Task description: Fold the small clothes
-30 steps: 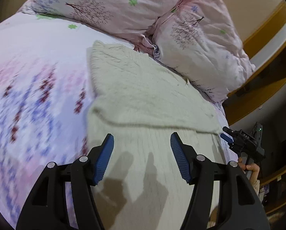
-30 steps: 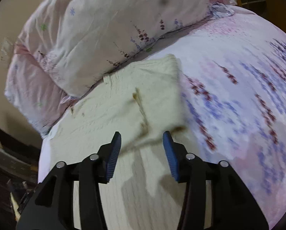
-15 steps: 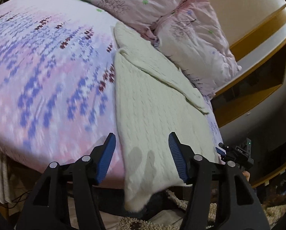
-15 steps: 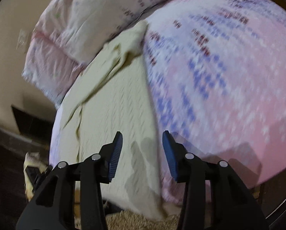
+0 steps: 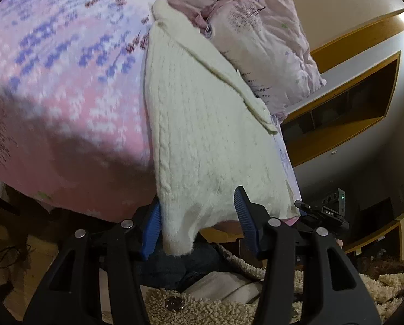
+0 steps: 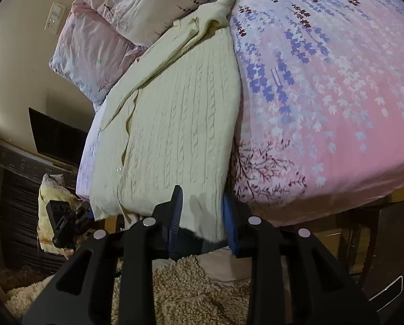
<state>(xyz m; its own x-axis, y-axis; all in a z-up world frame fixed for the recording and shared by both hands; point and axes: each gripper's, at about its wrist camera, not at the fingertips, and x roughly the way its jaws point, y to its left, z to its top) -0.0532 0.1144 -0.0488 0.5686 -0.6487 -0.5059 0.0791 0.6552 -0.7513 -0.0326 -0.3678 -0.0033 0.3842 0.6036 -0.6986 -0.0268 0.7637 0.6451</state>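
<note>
A cream cable-knit sweater (image 5: pixel 202 124) lies lengthwise on the bed, one sleeve folded across it near the pillows, its hem hanging over the bed's edge. It also shows in the right wrist view (image 6: pixel 175 124). My left gripper (image 5: pixel 199 216) is open, its blue pads either side of the hanging hem corner. My right gripper (image 6: pixel 202 211) is open, its pads straddling the other hem corner. Neither jaw is closed on the knit. The right gripper also shows in the left wrist view (image 5: pixel 321 211), and the left gripper in the right wrist view (image 6: pixel 63 222).
The bed has a pink and purple floral cover (image 6: pixel 324 86). Two pink pillows (image 5: pixel 261 35) lie at the head beside the sweater. A wooden shelf unit (image 5: pixel 345 113) stands against the wall. A shaggy beige rug (image 6: pixel 191 292) lies on the floor below the bed's edge.
Both grippers have pulled back from over the sweater and dropped to the bed's edge. They now sit at the hanging hem corners, still open.
</note>
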